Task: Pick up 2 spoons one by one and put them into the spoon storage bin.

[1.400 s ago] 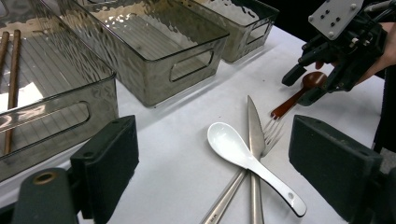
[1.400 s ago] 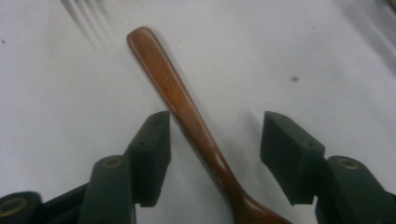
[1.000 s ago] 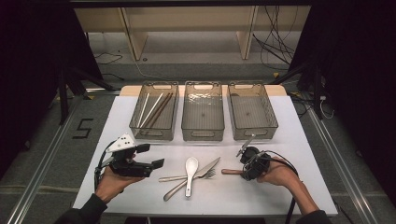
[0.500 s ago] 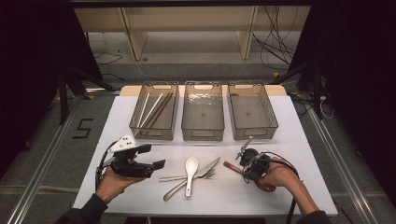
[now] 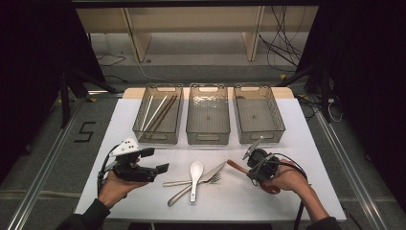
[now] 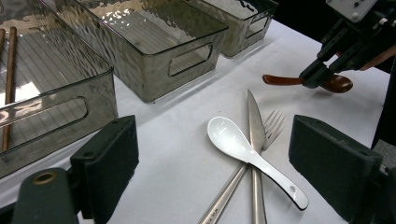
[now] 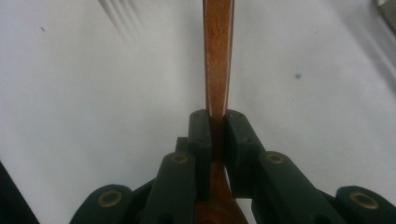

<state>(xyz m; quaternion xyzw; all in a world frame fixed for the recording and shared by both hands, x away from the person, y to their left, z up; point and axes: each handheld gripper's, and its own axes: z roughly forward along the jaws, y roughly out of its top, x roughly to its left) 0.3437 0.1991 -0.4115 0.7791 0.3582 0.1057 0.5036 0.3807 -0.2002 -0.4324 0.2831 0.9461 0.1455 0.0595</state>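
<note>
My right gripper point(image 5: 253, 167) is shut on a brown wooden spoon point(image 5: 234, 166) at the table's front right, with the handle point(image 7: 218, 56) sticking out past the jaws. The spoon's bowl point(image 5: 271, 189) lies by the person's hand. From the left gripper view, the wooden spoon point(image 6: 285, 80) hangs just above the table in the right gripper point(image 6: 322, 74). My left gripper point(image 5: 155, 160) is open at the front left, its jaws wide apart and pointed at a white spoon point(image 6: 238, 142), a knife point(image 6: 253, 126) and a fork point(image 6: 274, 125) lying crossed together.
Three clear grey bins stand in a row at the back. The left bin point(image 5: 143, 135) holds several chopsticks point(image 5: 160, 112). The middle bin point(image 5: 207, 139) and the right bin point(image 5: 262, 136) look empty. The white table point(image 5: 306, 143) has open space around the cutlery.
The right gripper has tilted the wooden spoon a little, so its handle end now points slightly farther up the table. The left gripper has barely moved.
</note>
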